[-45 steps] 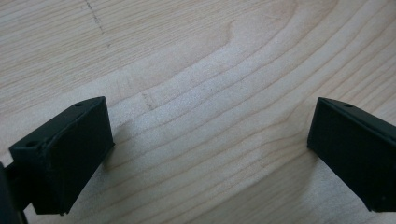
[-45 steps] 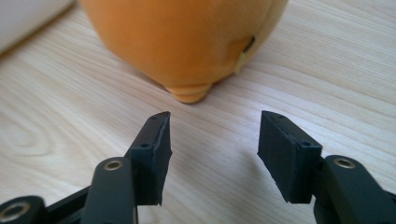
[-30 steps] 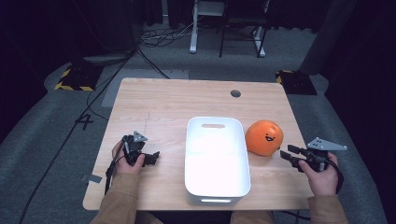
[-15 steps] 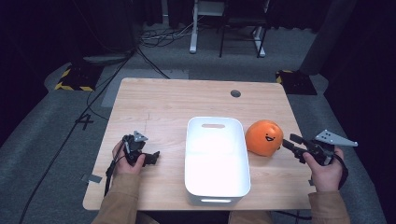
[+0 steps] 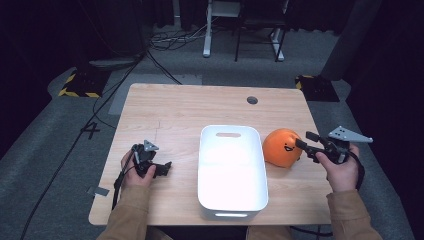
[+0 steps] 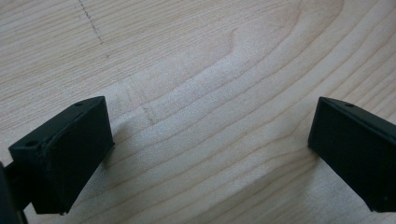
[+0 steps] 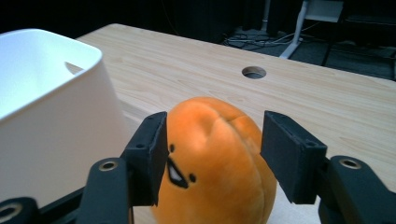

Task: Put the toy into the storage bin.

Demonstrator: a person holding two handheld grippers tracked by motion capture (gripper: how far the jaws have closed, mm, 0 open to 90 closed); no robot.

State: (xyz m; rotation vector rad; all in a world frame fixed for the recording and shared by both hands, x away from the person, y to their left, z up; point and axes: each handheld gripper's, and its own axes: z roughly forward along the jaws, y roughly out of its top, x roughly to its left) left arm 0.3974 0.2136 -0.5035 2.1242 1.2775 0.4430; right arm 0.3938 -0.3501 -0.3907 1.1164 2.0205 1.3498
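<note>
while the white bin [image 5: 232, 172] sits empty, orange plush [image 5: 281, 147] beside it, between right gripper [image 5: 306, 140] jaws

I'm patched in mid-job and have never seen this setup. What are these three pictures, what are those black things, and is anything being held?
No robot arm here: a person at a light wooden table holds a two-jawed tool in each hand.

The high view looks down from above the person's side. The other two pictures come from cameras riding on each tool, looking out between its black jaws.

On the table stand an empty white plastic tub and, beside it on the person's right, a round orange plush toy with a small face.

The left hand-held gripper sits low over bare wood, jaws wide apart, nothing between them.

The right hand-held gripper points at the plush toy. Its jaws stand open on either side of the toy; the left jaw looks close or touching, the right shows a gap. So nothing is gripped yet.
</note>
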